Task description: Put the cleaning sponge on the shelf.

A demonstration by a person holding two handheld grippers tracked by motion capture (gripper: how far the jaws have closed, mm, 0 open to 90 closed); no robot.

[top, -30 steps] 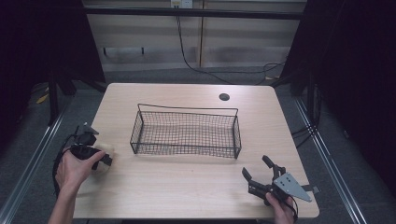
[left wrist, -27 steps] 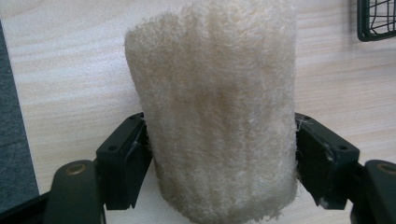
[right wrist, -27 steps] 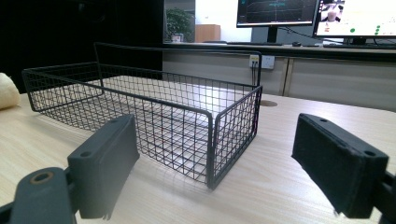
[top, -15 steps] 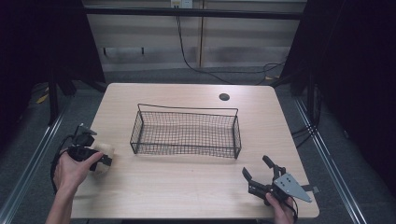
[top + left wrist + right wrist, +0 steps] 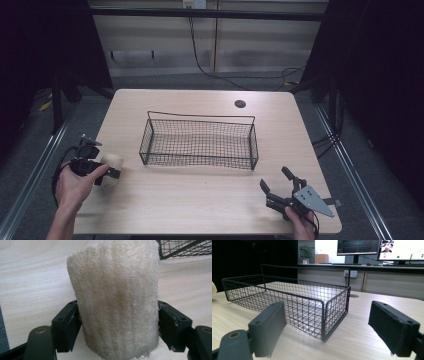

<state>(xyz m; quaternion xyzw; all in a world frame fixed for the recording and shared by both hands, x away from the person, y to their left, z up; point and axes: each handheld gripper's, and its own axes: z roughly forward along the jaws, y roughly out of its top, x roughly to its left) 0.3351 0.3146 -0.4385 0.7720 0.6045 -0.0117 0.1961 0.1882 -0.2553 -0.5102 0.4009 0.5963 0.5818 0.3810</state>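
A cream, fuzzy cylinder-shaped roll (image 5: 113,164) stands at the table's left edge with my left gripper (image 5: 109,173) shut on it. In the left gripper view the roll (image 5: 117,297) stands upright on the wood, squeezed between the two black pads (image 5: 68,325). A black wire basket (image 5: 200,118) sits empty in the middle of the table. My right gripper (image 5: 274,178) rests open near the front right corner and points toward the basket. In the right gripper view its jaws stand wide apart, with the basket's near corner (image 5: 324,315) between them farther off.
The light wood table (image 5: 200,205) has a dark cable hole (image 5: 240,104) at the back right. Metal rails run along both sides of the table. Monitors (image 5: 359,246) stand on a desk beyond the far edge.
The left hand has shifted very slightly with the roll, which now shows more plainly beside the jaws. The right gripper has not moved.
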